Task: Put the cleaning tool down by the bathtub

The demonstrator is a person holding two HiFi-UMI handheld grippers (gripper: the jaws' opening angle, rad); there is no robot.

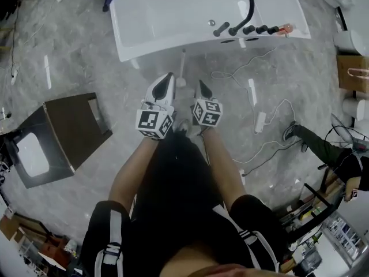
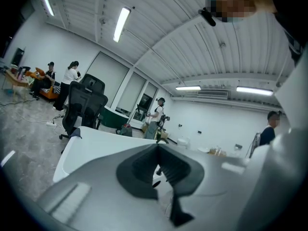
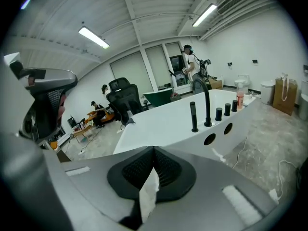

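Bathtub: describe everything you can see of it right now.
The bathtub is a white, glossy, rectangular freestanding tub on the grey floor, with nothing showing inside. On its near rim stand a black arched spout, a row of black knobs and a pinkish bottle at one end. Two round holes pierce the side wall below them. A thin white rod is by its near side.

Dk cabinet point(image 1: 69, 133), floor cables point(image 1: 226, 73) (white)

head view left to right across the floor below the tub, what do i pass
brown cabinet → left tongs → cleaning tool → right tongs → power strip → shoe
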